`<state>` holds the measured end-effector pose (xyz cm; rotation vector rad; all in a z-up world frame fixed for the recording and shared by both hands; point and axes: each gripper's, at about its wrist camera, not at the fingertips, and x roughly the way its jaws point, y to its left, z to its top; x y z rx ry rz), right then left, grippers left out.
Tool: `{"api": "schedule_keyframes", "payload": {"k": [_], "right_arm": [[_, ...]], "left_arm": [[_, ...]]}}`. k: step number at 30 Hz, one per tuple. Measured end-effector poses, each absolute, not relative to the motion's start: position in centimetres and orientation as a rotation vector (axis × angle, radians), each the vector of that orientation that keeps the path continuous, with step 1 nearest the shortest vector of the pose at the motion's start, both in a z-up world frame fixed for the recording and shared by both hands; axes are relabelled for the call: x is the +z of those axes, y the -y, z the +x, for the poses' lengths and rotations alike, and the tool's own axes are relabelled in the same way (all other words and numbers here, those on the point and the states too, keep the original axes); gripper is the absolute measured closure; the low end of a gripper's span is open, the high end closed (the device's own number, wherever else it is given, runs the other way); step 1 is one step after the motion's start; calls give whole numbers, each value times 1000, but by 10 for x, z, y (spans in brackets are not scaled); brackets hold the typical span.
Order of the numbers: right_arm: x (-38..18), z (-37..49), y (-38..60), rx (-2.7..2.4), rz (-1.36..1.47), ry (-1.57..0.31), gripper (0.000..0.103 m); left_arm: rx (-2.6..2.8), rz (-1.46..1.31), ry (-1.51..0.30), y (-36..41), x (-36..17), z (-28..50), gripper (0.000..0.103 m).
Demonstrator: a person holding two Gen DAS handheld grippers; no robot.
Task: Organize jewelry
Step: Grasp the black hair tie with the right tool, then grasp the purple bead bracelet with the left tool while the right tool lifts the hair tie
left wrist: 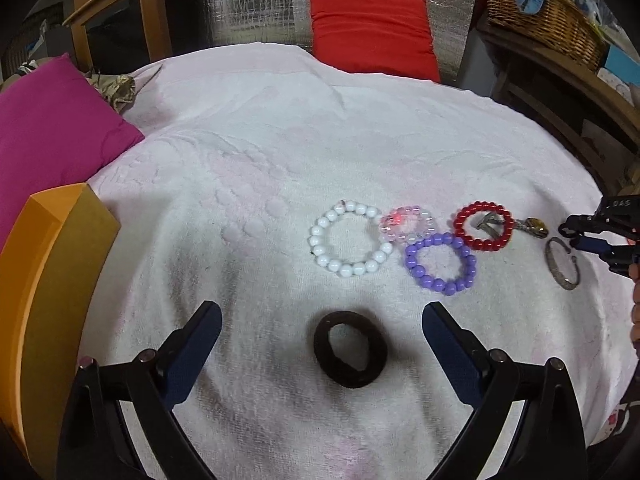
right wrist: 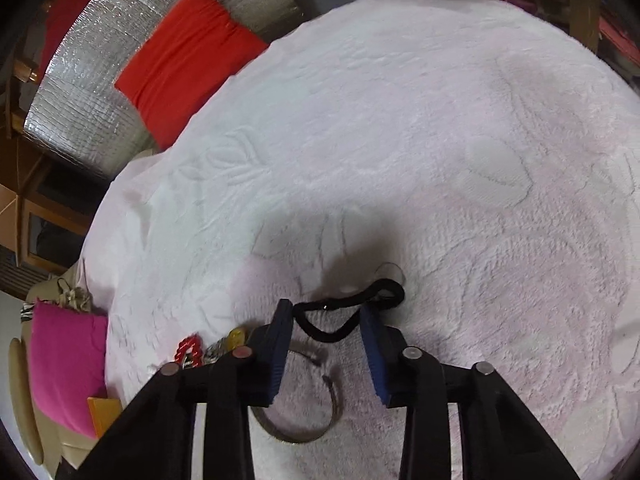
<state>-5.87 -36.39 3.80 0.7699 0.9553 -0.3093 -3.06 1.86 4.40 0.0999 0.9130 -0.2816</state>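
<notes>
Jewelry lies on a white-pink towel (left wrist: 280, 152). In the left wrist view my left gripper (left wrist: 322, 312) is open, its jaws either side of a thick black hair band (left wrist: 350, 354). Beyond it lie a white bead bracelet (left wrist: 350, 239), a clear pink bracelet (left wrist: 405, 223), a purple bracelet (left wrist: 440, 263), a red bracelet (left wrist: 483, 225) and a silver bangle (left wrist: 562, 263). My right gripper (left wrist: 576, 236) shows at the right edge. In the right wrist view my right gripper (right wrist: 326, 314) is open around a thin black hair tie (right wrist: 348, 310), above the silver bangle (right wrist: 304, 412).
An orange box (left wrist: 48, 280) stands at the left. A magenta cushion (left wrist: 52, 120) and a red cushion (left wrist: 372, 32) lie at the towel's edges. A wicker basket (left wrist: 544, 12) sits on a shelf at back right. A small metal charm (left wrist: 534, 226) lies beside the red bracelet.
</notes>
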Motion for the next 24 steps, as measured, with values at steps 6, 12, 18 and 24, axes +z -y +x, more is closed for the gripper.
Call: {"api": "schedule_keyframes", "payload": {"k": [6, 12, 18, 24], "right_arm": [[51, -69, 372, -326, 735, -892, 82], [58, -78, 378, -305, 754, -857, 82], [61, -87, 382, -296, 757, -846, 82], [59, -94, 396, -270, 821, -859, 82]], "left_arm": [[-396, 81, -886, -2, 50, -37, 3], [-462, 53, -939, 27, 41, -31, 20], [-511, 19, -1017, 53, 24, -19, 45], [-481, 72, -992, 70, 19, -15, 59]]}}
